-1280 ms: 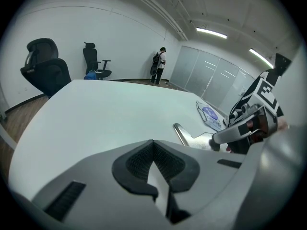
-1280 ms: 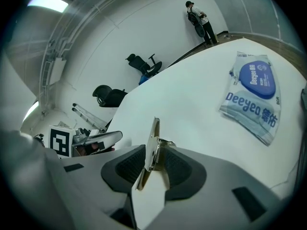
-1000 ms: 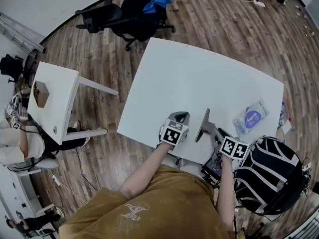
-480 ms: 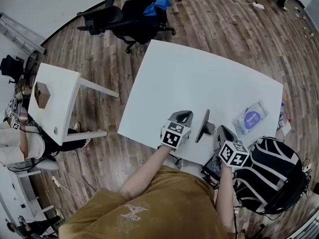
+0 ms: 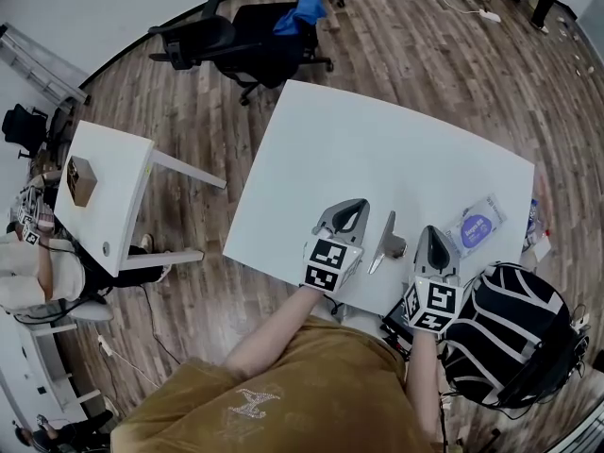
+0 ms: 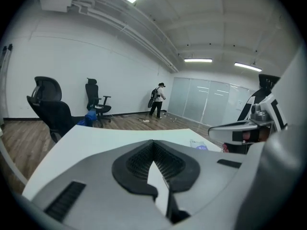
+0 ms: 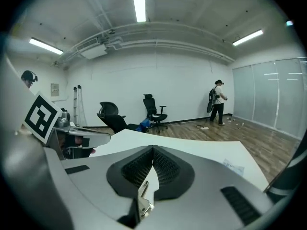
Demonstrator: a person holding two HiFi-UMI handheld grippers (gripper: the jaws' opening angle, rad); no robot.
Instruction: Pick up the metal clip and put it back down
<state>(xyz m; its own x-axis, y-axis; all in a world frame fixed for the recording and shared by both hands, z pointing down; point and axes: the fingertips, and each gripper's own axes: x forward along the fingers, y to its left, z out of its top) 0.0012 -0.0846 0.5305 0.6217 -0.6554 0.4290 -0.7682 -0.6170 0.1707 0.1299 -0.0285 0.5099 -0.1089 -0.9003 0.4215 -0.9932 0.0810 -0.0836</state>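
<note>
Right gripper view: the jaws of my right gripper have just been closing and pinch the small silver metal clip low between them, held up off the white rectangular tabletop. Left gripper view: the jaws of my left gripper are pressed together with nothing between them. Head view: both grippers hang side by side, apart, over the tabletop's near edge.

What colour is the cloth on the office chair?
Blue cloth; head view shows it best.
</note>
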